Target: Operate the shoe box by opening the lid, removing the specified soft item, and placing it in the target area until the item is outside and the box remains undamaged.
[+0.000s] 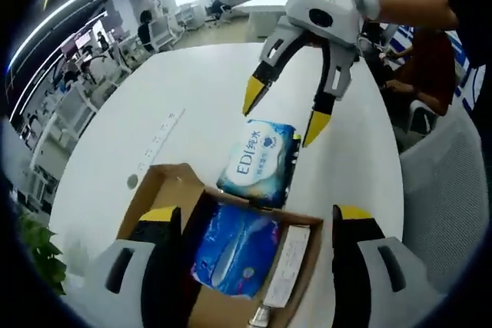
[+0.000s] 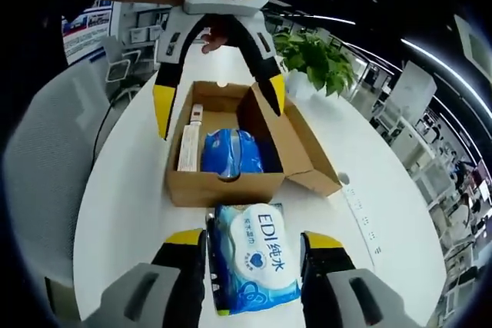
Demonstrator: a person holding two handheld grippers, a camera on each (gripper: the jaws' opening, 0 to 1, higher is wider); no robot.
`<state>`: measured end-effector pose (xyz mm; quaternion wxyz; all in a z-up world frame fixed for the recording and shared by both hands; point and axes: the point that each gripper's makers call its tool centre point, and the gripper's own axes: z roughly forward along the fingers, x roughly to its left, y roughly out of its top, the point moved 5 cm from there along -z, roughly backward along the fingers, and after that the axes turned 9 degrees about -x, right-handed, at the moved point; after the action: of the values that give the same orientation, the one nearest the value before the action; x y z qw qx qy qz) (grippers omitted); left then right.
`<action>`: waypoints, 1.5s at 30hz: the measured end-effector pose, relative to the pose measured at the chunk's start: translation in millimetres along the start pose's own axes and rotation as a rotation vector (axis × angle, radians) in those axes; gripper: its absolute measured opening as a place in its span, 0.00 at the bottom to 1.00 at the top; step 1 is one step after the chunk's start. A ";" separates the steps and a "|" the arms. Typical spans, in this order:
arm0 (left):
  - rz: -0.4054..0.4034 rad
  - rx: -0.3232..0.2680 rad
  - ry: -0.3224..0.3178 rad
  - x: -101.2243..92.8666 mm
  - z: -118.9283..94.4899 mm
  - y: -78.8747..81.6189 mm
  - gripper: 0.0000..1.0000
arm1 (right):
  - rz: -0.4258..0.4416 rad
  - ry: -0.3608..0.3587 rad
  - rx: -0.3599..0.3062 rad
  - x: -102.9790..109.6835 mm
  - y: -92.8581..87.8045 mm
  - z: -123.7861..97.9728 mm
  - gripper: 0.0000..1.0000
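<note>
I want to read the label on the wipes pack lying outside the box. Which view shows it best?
The right gripper view: the EDI wipes pack lies close, label upright, between the right tongs. The left gripper view shows it farther off and rotated, beyond the shoe box.

An open-plan office. Beyond the far edge of the round white bench, rows of desks with monitors run back under long ceiling light strips, with people seated at them. A potted green plant stands past the bench, posters hang on a wall, and grey office chairs stand beside it.
</note>
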<state>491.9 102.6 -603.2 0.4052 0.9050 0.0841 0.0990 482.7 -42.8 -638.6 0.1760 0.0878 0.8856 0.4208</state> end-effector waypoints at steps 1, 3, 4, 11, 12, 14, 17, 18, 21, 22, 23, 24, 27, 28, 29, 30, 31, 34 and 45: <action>-0.001 -0.011 0.010 -1.3 -3.8 -1.6 0.81 | -0.005 0.002 -0.001 0.7 2.7 2.9 0.46; -0.008 -0.019 0.026 -3.1 -8.7 -4.3 0.81 | -0.010 0.008 -0.002 1.7 5.3 6.9 0.45; -0.012 -0.027 0.032 -4.4 -11.4 -5.6 0.81 | -0.013 0.010 -0.003 2.3 7.2 10.2 0.45; -0.071 -0.080 0.069 -13.7 -29.8 -17.6 0.82 | -0.019 0.024 -0.005 4.6 13.8 26.1 0.44; -0.076 -0.086 0.074 -15.5 -33.0 -19.9 0.82 | -0.020 0.027 -0.007 5.6 15.6 29.1 0.44; -0.087 -0.093 0.084 -17.8 -37.3 -23.2 0.82 | -0.023 0.032 -0.009 7.1 18.5 33.2 0.44; -0.101 -0.116 0.118 -20.3 -46.6 -28.2 0.81 | -0.030 0.039 -0.012 9.1 23.1 40.8 0.44; -0.109 -0.122 0.127 -21.1 -48.9 -28.9 0.81 | -0.032 0.039 -0.012 9.3 24.2 42.5 0.43; -0.127 -0.149 0.154 -26.0 -59.3 -30.0 0.81 | -0.041 0.034 -0.015 9.1 28.2 48.2 0.43; -0.130 -0.154 0.162 -27.1 -62.2 -30.3 0.81 | -0.046 0.029 -0.015 8.8 29.3 50.6 0.43; -0.131 -0.165 0.170 -28.4 -65.0 -30.0 0.81 | -0.051 0.024 -0.013 8.5 29.9 52.2 0.43; -0.134 -0.179 0.178 -30.9 -69.4 -30.1 0.81 | -0.056 0.019 -0.013 8.3 30.9 55.0 0.42; -0.152 -0.200 0.204 -35.3 -79.2 -31.4 0.81 | -0.064 0.012 -0.013 7.5 32.5 61.9 0.39; -0.155 -0.209 0.212 -36.3 -81.8 -31.9 0.81 | -0.063 0.011 -0.013 7.1 32.6 64.3 0.37; -0.164 -0.220 0.222 -38.4 -86.1 -33.2 0.81 | -0.059 0.006 -0.012 6.5 32.9 67.7 0.37; -0.169 -0.226 0.230 -40.3 -89.2 -34.1 0.81 | -0.057 0.003 -0.013 6.0 33.0 70.1 0.36; -0.170 -0.236 0.240 -43.4 -93.4 -35.3 0.81 | -0.055 -0.002 -0.013 4.9 32.9 73.6 0.35; -0.166 -0.234 0.262 -50.5 -102.6 -40.9 0.81 | -0.051 -0.011 -0.023 3.0 34.4 81.1 0.30; -0.205 -0.245 0.340 -69.8 -133.4 -65.1 0.80 | -0.054 -0.023 -0.026 4.7 38.3 112.4 0.23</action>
<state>386.7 224.8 -572.8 0.5000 0.8059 0.2303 0.2179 522.0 63.0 -675.6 0.1985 0.0663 0.8800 0.4263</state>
